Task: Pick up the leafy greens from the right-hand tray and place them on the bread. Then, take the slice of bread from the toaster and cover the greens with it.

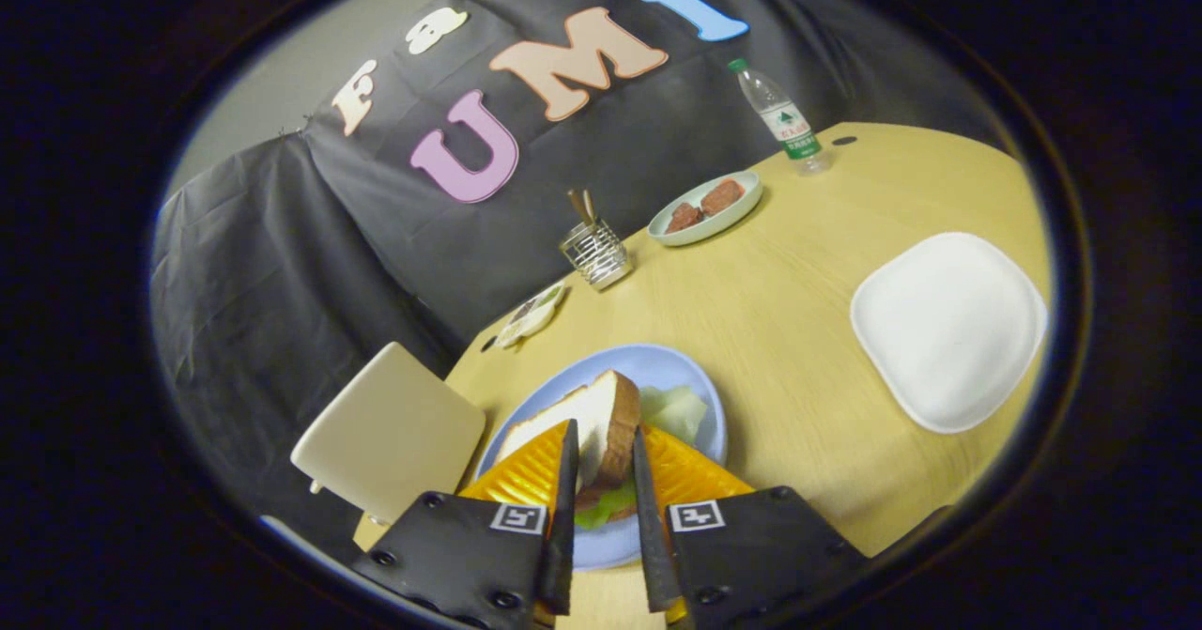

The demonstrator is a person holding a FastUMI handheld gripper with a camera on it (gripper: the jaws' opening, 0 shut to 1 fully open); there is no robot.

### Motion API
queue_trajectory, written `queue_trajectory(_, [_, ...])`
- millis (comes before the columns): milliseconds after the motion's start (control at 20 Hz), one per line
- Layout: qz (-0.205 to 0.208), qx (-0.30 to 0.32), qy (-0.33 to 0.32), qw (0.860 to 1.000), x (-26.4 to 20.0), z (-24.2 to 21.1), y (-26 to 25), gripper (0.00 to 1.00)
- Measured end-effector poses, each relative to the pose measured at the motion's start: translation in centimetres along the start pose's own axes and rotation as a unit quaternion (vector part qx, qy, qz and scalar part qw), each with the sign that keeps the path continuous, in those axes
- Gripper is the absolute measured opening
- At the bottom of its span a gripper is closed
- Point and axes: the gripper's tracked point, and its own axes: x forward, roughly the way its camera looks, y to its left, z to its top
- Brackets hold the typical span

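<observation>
A slice of bread (590, 412) with a brown crust stands tilted on edge between my fingers, and my gripper (604, 431) is shut on it. It hangs low over a blue plate (657, 362). Pale leafy greens (674, 411) lie on the plate just beyond my right finger, and a darker green leaf (601, 510) shows beneath the bread between the fingers. What lies under that leaf is hidden by the slice and the fingers.
A white square tray (948, 330) sits bare to the right. Farther back are a pale plate with two brown pieces (706, 207), a water bottle (779, 118), a wire utensil holder (596, 253) and a small dish (531, 315). A beige chair (390, 433) stands beside the table's left edge.
</observation>
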Motion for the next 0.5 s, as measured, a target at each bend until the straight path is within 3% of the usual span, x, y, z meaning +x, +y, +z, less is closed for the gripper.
queue_trajectory(200, [-0.042, -0.077, -0.003, 0.996, -0.5, 0.4, -1.1, 0.52])
queue_trajectory(500, [-0.038, -0.1, -0.017, 0.994, -1.6, 1.5, -1.3, 0.92])
